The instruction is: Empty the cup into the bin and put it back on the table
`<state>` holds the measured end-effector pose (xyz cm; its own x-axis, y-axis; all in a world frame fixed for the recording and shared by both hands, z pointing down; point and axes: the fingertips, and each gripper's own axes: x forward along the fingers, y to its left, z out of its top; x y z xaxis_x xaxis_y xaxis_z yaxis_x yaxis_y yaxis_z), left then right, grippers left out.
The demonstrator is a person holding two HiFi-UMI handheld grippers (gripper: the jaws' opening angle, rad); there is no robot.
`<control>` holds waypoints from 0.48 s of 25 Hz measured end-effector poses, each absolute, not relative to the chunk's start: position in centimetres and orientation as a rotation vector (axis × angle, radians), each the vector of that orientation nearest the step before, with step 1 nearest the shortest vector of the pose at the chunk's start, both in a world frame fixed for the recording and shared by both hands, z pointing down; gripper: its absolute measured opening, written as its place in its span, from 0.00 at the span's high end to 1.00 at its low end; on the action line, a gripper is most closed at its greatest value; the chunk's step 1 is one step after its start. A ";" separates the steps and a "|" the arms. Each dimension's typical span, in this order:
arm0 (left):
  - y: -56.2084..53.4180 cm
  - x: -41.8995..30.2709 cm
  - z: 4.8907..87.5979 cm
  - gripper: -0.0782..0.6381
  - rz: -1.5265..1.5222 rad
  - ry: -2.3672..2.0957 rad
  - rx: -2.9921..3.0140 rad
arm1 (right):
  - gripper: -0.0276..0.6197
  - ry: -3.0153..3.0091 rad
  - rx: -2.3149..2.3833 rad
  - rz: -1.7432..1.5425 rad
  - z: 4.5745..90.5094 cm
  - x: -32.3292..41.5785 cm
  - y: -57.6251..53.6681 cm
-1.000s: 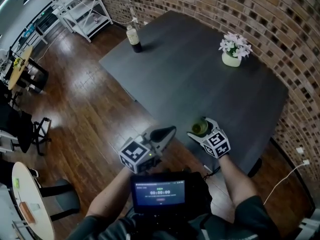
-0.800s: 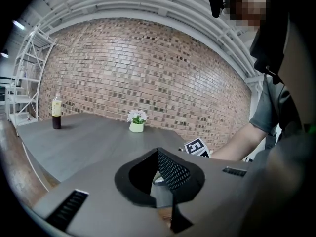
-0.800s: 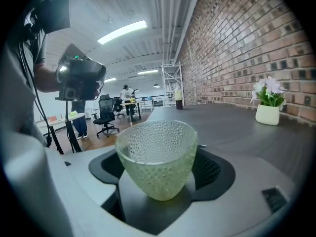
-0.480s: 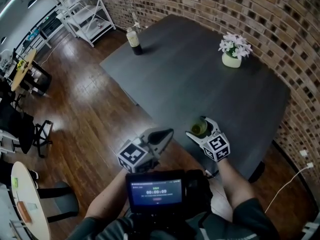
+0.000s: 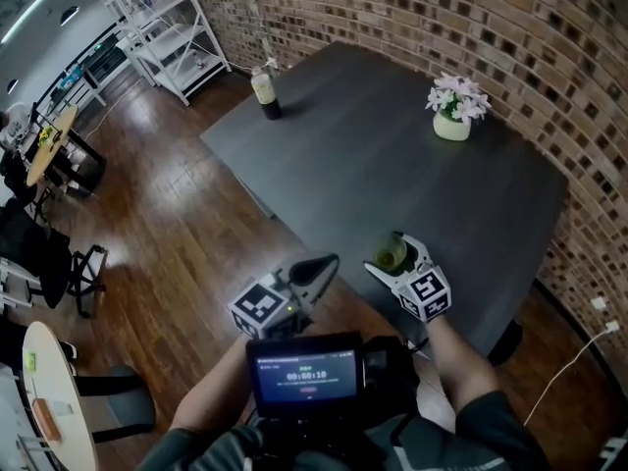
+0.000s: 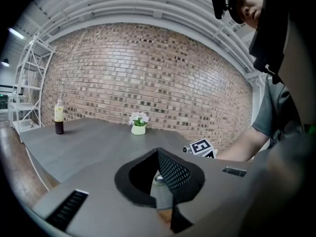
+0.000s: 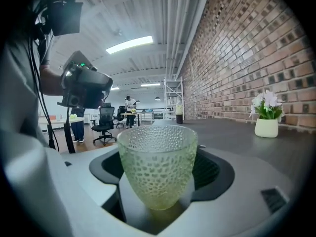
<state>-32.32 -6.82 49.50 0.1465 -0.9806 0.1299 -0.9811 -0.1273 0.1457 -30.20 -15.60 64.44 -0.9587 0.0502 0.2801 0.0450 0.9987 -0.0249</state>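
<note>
Shelving of white metal stands at the far left on the brown wooden floor. Next comes the one large dark grey table. Near its left corner I count a single bottle with a pale label and dark contents, standing upright.

Lower down, by the table's near edge, is my left gripper. Its two black pads meet at the tips and nothing sits between them.

Just right of it, close to the same edge, stands the one cup, a pale green dimpled glass tumbler, upright on the tabletop. My right gripper straddles it with its jaws spread wide, one on each side of the glass. In the right gripper view I see dark pad clear of the cup's wall on both sides, so the gripper is around the cup rather than clamped on it.

I count two black-and-white marker cubes, one on each gripper.

Further right and farther back sits one small cream pot of pale pink and white flowers, well apart from the cup. One brick wall curves along the table's far and right sides.
</note>
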 end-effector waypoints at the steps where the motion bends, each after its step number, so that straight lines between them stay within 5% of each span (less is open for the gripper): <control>1: -6.7 -32.1 49.2 0.89 0.011 -1.930 2.226 | 0.35 -2.865 -0.068 0.031 63.8 -30.1 -15.5; 12: -6.2 -31.1 42.5 0.89 -0.072 -1.861 2.287 | 0.35 -2.902 0.007 0.028 54.0 -27.9 -14.1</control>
